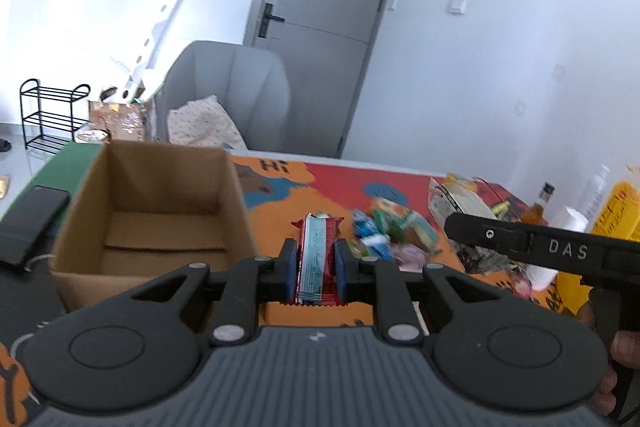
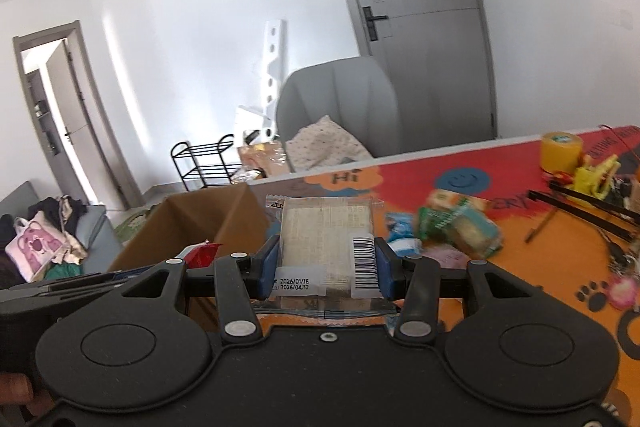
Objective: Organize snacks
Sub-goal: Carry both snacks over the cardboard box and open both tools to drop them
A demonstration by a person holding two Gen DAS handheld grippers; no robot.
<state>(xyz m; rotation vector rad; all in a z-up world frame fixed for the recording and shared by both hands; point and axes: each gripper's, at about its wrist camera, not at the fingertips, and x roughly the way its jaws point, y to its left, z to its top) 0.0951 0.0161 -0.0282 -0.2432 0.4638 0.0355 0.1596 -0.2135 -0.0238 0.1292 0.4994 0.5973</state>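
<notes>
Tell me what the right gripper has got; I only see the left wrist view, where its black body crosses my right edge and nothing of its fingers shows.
Observer: The right gripper is shut on a clear-wrapped pale snack block with a barcode label.
Operator: Is it near the box?
Observer: The cardboard box sits just left of that block in the right wrist view, open top facing up.
Operator: Anything on the mat I can't see?
Observer: A yellow tape roll stands at the mat's far right edge.
Operator: And to the left of the table?
Observer: A grey sofa with a pink bag and clothes on it.
</notes>
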